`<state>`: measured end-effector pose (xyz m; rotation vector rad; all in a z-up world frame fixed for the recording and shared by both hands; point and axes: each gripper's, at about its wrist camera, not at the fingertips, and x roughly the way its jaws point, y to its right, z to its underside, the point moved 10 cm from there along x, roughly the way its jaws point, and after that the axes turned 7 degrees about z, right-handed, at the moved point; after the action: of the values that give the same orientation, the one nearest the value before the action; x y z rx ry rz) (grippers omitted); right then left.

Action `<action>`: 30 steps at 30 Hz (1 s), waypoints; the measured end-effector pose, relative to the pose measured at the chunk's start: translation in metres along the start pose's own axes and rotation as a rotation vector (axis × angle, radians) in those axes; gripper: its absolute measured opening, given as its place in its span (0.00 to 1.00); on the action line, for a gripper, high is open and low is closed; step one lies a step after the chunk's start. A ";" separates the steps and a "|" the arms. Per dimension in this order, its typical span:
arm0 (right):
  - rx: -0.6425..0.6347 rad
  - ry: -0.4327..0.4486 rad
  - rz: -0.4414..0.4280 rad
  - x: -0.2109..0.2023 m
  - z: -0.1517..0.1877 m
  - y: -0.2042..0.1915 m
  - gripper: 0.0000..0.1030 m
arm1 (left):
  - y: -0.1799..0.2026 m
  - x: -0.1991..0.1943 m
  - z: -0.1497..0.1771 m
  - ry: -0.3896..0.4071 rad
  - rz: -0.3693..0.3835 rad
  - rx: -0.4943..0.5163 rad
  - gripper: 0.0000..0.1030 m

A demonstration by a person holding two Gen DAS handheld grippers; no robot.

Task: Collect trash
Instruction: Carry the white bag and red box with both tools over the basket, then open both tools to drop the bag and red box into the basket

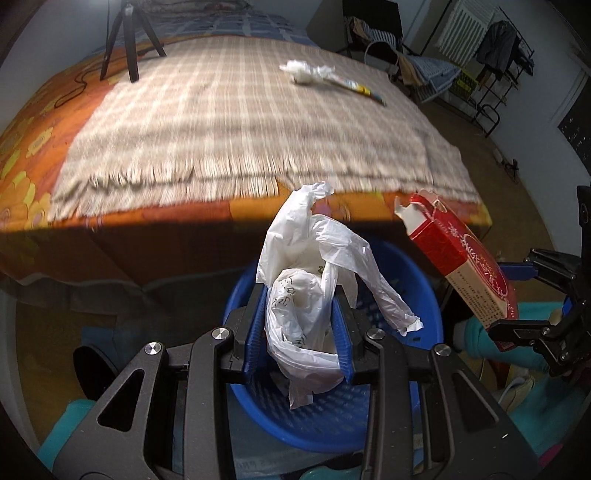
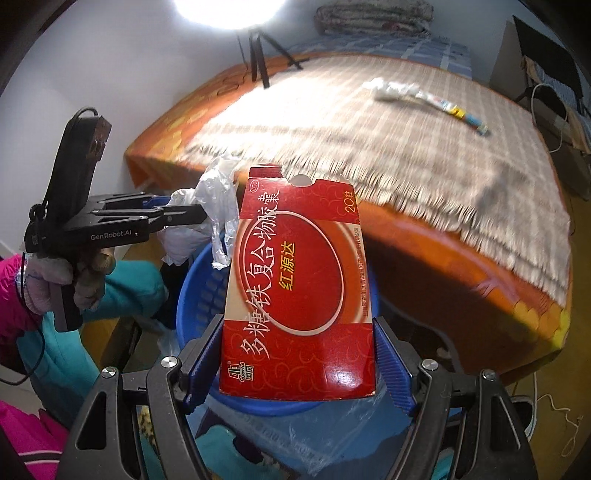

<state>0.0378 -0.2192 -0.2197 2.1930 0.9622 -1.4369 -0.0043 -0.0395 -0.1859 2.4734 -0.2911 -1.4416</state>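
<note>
My left gripper (image 1: 300, 325) is shut on a crumpled white plastic bag (image 1: 314, 280) and holds it over a blue plastic basket (image 1: 410, 273). My right gripper (image 2: 295, 365) is shut on a flat red medicine box (image 2: 295, 288) and holds it upright over the same blue basket (image 2: 195, 295). The box also shows at the right of the left wrist view (image 1: 465, 258), and the bag shows at the left of the right wrist view (image 2: 218, 199). A crumpled white tissue (image 1: 306, 72) and a thin colourful wrapper (image 1: 364, 88) lie on the bed.
The bed (image 1: 221, 122) has a checked beige blanket over an orange flowered sheet. A black tripod (image 1: 127, 40) stands at its far left. A chair with clothes (image 1: 373, 33) and a drying rack (image 1: 495, 74) stand at the right. Clear plastic (image 2: 332, 435) lies below the basket.
</note>
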 end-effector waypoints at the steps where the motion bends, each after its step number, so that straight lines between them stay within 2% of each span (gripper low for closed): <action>1: -0.003 -0.009 0.000 0.002 0.003 -0.002 0.76 | 0.001 0.002 0.005 -0.009 -0.002 0.004 0.33; 16: -0.012 -0.128 -0.004 0.037 0.037 -0.007 0.76 | 0.013 0.031 0.046 -0.111 -0.007 0.045 0.33; 27: -0.009 -0.137 0.000 0.044 0.037 -0.007 0.77 | 0.015 0.038 0.052 -0.132 -0.015 0.055 0.33; 30: -0.010 -0.138 0.003 0.044 0.038 -0.006 0.77 | 0.015 0.039 0.053 -0.135 -0.019 0.055 0.38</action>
<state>0.0193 -0.2226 -0.2751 2.0563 0.9159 -1.5553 -0.0317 -0.0722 -0.2381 2.4318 -0.3393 -1.6324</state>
